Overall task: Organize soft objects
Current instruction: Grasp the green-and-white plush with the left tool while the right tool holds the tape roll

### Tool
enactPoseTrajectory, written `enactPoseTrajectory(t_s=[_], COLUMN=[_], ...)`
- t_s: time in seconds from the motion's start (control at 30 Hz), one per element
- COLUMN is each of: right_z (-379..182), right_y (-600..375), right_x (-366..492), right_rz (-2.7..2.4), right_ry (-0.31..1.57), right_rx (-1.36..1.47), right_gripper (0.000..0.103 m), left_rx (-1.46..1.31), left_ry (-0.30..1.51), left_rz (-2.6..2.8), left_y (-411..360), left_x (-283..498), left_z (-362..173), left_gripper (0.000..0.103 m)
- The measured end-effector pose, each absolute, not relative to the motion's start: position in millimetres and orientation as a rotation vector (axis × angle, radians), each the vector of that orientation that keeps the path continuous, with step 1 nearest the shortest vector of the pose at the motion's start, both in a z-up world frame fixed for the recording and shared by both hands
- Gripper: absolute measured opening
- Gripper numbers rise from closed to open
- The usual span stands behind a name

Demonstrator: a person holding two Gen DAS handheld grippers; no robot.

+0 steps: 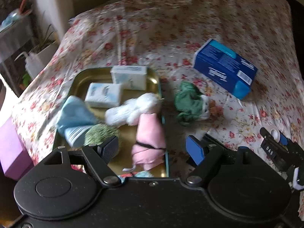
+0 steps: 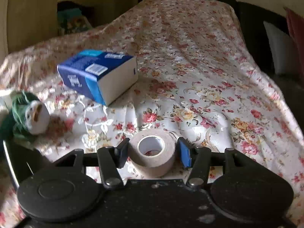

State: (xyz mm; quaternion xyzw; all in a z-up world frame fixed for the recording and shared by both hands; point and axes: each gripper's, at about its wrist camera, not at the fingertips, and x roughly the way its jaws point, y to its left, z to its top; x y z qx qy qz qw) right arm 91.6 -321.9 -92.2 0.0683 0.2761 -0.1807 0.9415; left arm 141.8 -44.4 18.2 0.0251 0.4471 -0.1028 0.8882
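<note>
Upright, tape roll (image 2: 152, 152) sits hole-up in right claw (image 2: 152, 153).

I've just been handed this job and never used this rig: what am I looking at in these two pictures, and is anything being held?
Each picture comes from a camera mounted on a hand-held tool, looking along its two fingers. In the left view, the left tool hangs open over a gold tray holding two tissue packs and soft cloth pieces. A green cloth toy and a blue tissue box lie on the flowered bedspread. In the right view, the right tool is closed on a roll of tape.
</note>
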Motion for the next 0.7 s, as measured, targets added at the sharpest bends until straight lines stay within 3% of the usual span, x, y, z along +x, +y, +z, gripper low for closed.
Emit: enactPoseTrajectory(t_s=[0.5,0.7], right_z=[-92.1,-93.3], right_y=[-340.6,-348.6], right_x=[80.0,74.5], right_rz=[-0.311,-0.285], right_ry=[0.521,0.501], right_rx=[0.27,0.329], right_gripper=[0.049,0.049], left_rx=[0.079,0.148], left_ry=[0.933,0.921], left_rz=[-0.227,-0.227], left_y=[-109.6,-143.2], left_x=[179.7,196.4], left_z=[-3.3,-16.8], left_gripper=[0.075,0.083])
